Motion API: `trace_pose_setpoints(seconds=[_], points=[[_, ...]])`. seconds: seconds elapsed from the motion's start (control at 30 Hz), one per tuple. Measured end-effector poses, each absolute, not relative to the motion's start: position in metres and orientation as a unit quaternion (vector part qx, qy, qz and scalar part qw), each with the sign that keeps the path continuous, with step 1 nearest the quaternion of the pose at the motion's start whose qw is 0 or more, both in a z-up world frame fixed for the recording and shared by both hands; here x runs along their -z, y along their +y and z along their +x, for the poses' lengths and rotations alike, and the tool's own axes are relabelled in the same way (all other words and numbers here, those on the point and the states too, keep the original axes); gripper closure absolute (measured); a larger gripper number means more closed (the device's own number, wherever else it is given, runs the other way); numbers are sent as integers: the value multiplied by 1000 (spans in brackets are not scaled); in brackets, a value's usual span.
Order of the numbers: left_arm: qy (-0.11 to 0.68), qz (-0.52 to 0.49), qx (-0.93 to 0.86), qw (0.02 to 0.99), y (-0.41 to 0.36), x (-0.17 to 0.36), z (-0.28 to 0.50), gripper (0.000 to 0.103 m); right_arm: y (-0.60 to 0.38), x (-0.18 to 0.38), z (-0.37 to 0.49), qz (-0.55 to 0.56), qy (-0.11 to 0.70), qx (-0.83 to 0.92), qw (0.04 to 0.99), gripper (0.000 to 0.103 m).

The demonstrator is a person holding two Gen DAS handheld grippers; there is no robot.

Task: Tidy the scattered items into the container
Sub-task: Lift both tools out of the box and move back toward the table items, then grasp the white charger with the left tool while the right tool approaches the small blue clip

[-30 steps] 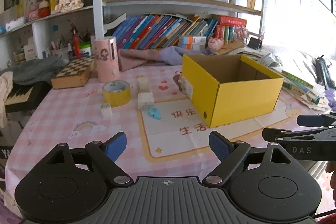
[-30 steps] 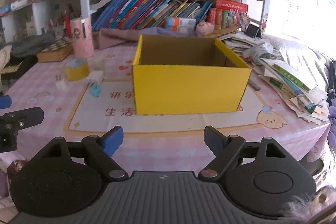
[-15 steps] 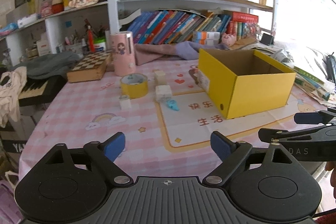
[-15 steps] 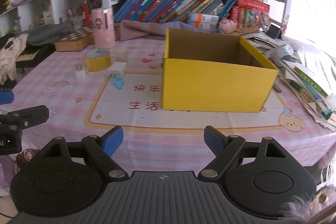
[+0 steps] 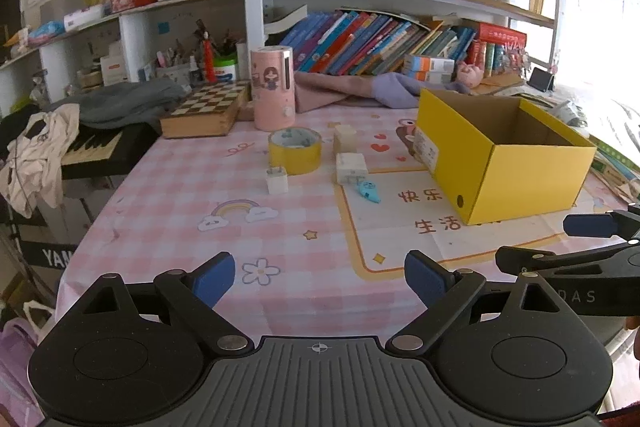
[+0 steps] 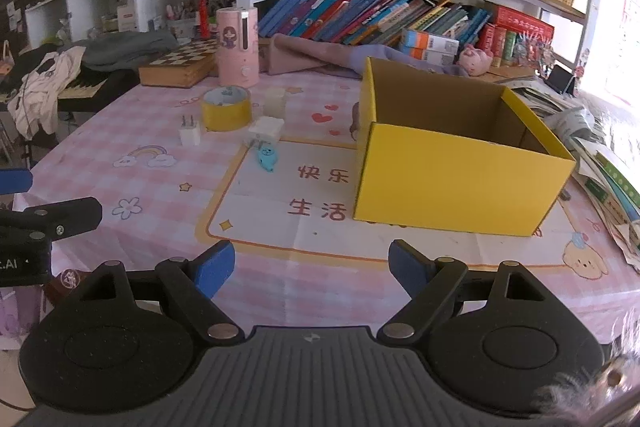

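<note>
Both grippers hang over the near edge of the table [image 5: 168,211], and nothing has gone into the yellow box [image 5: 520,171] yet: what shows of its inside is bare cardboard. The left gripper [image 5: 318,277] has just been spreading its jaws, which stand wide with nothing between them. The right gripper [image 6: 310,267] is spread wide too, and empty.

The scattered things sit in a cluster left of the box, well apart from both grippers: a roll of yellow tape [image 5: 295,151], a small white plug [image 5: 277,179] just in front of it, a white cube [image 5: 345,138] behind a white charger block [image 5: 351,167], and a little blue toy [image 5: 369,191] lying by that block.

I take this as the approach before the first pick. The next move calls for a reach forward across the cloth to one of these pieces; the blue toy and plug are nearest. Both are small and low, so the jaws must come down close to the table and straddle the piece before closing.
</note>
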State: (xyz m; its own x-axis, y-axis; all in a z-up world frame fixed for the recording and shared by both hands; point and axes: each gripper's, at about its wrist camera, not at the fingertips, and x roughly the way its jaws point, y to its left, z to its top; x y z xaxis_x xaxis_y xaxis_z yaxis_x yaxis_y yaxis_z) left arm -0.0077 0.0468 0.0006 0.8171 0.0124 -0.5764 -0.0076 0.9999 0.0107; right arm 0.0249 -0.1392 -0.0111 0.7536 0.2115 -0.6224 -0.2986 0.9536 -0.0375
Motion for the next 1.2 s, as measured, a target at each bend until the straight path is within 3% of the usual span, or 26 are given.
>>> trace_pose_setpoints(seconds=[0.2,0.37,1.2], points=[[300,2,-16,954,54,0,-1,9,-130,14,39,-75,324,-159,930,26],[302,-4,-28,953,60,1,13,9,-121,14,55,-81,322,-178,927,46],[347,-30,-67,935,86,21,124,9,-76,32,170,-131,355,-246,892,48]])
